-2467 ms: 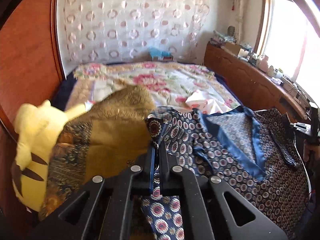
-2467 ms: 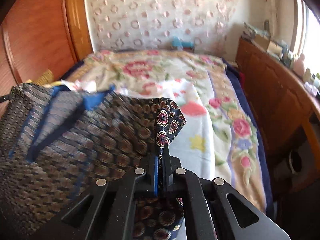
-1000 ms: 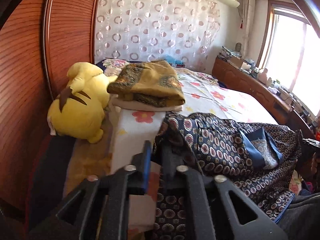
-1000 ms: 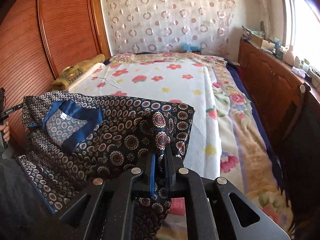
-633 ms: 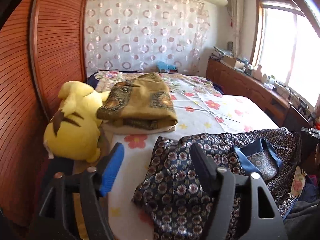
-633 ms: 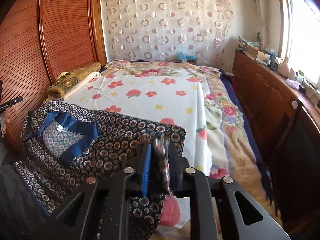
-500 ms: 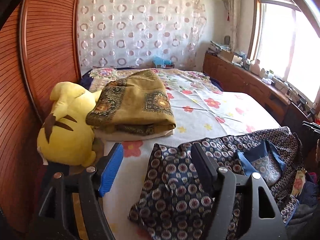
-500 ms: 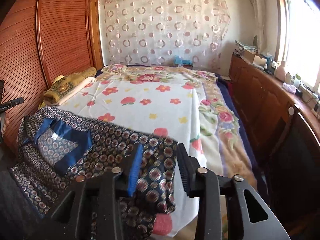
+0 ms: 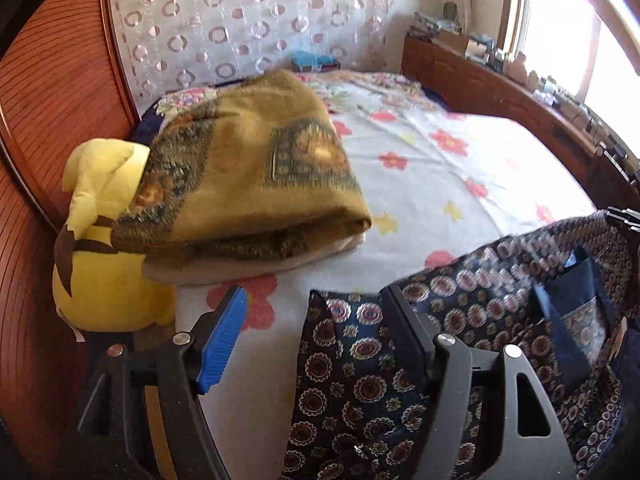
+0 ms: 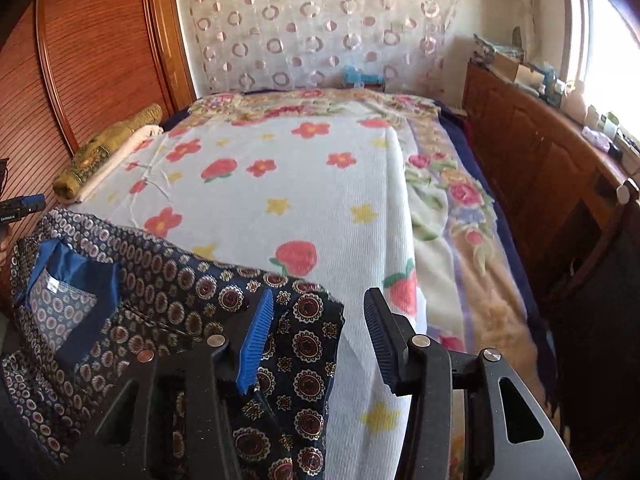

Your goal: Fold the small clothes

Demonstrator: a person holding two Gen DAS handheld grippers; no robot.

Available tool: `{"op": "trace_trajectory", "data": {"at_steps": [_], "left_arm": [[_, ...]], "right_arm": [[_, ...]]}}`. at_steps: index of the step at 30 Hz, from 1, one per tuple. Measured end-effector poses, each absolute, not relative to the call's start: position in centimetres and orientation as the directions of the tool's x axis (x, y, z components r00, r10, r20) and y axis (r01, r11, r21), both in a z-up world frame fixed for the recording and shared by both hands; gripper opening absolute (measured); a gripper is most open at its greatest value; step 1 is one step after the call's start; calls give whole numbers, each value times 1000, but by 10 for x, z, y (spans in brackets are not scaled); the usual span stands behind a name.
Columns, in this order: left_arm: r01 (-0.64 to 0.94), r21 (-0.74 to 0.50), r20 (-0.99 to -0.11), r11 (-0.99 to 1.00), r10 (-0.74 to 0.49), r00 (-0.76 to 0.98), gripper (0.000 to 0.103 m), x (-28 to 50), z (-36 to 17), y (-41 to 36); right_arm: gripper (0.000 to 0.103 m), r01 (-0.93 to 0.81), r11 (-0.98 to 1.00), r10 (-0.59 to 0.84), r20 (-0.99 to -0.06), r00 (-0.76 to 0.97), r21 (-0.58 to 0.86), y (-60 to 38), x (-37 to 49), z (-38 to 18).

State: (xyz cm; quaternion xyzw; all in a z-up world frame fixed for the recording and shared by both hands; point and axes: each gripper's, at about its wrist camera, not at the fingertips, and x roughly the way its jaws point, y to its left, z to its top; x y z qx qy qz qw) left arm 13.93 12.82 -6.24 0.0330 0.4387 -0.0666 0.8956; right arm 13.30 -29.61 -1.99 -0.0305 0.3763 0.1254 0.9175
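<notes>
Left wrist shows the shirt [image 9: 500,320] laid at the bed's [image 9: 440,168] near edge, apparently for folding, left gripper [image 9: 312,336] wide and empty, right gripper [image 10: 320,336] opening off it

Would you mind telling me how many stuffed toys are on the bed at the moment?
1. A yellow stuffed toy sits at the bed's left edge by the wooden wardrobe, partly under the folded mustard blanket. Others could be hidden behind that blanket.
</notes>
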Motion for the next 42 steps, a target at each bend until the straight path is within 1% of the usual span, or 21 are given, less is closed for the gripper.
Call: {"op": "trace_trajectory", "data": {"at_steps": [5,8,9,15,17,20,22,23,25,26,28,29,30,31,32,34,36,41,42], "left_arm": [[146,-9,-826,989,-89,556,71,138,-83,127],[141,-28,-836,990,-101,539,71,138,-89,129],[140,-32,-838,990,-103,536,71,138,-91,129],[155,-39,-837,987,-117,534,70,136,-93,125],[160,-47,-835,986,-127,536,67,135,-93,125],[172,-58,-829,983,-143,540,55,133,-93,122],[188,-65,-828,980,-158,538,41,131,-91,120],[194,-66,-828,979,-163,537,37,130,-90,118],[208,-61,-828,976,-166,536,25,127,-89,114],[214,-62,-826,975,-171,537,21,125,-88,112],[212,-49,-822,976,-160,546,12,122,-87,108],[212,-46,-816,976,-159,555,10,120,-86,107],[211,-46,-810,976,-161,565,8,118,-84,107],[205,-46,-798,978,-159,581,7,115,-81,107],[200,-46,-786,979,-159,598,7,111,-78,107],[188,-51,-750,981,-162,642,6,100,-67,108],[180,-69,-706,981,-175,686,5,89,-50,109],[186,-75,-597,980,-194,779,5,62,0,110],[182,-71,-559,981,-190,807,5,55,15,111]], "right_arm": [[52,-242,967,219,-723,655,73,-298,140,-24],[56,-236,970,206,-736,645,64,-301,145,-22],[60,-221,974,187,-741,645,54,-303,147,-23],[61,-229,970,208,-752,625,78,-299,157,-29],[61,-259,960,244,-760,603,103,-296,158,-31],[61,-280,956,248,-765,594,93,-293,159,-31],[61,-287,952,262,-765,589,106,-296,161,-31],[61,-292,949,275,-763,585,118,-297,162,-30],[61,-301,944,293,-761,579,134,-299,164,-30],[60,-309,941,299,-760,577,136,-299,164,-30],[46,-317,938,311,-752,581,143,-297,162,-31],[43,-325,935,318,-749,581,145,-295,161,-32],[34,-332,933,319,-747,584,139,-293,159,-32],[17,-344,929,326,-744,583,138,-291,157,-33],[13,-361,920,347,-740,575,151,-289,155,-34],[8,-370,918,349,-728,590,140,-286,149,-33],[7,-368,919,358,-701,617,145,-288,139,-27],[6,-347,927,364,-551,751,140,-300,97,19],[6,-344,930,358,-522,774,127,-301,88,31]]}}
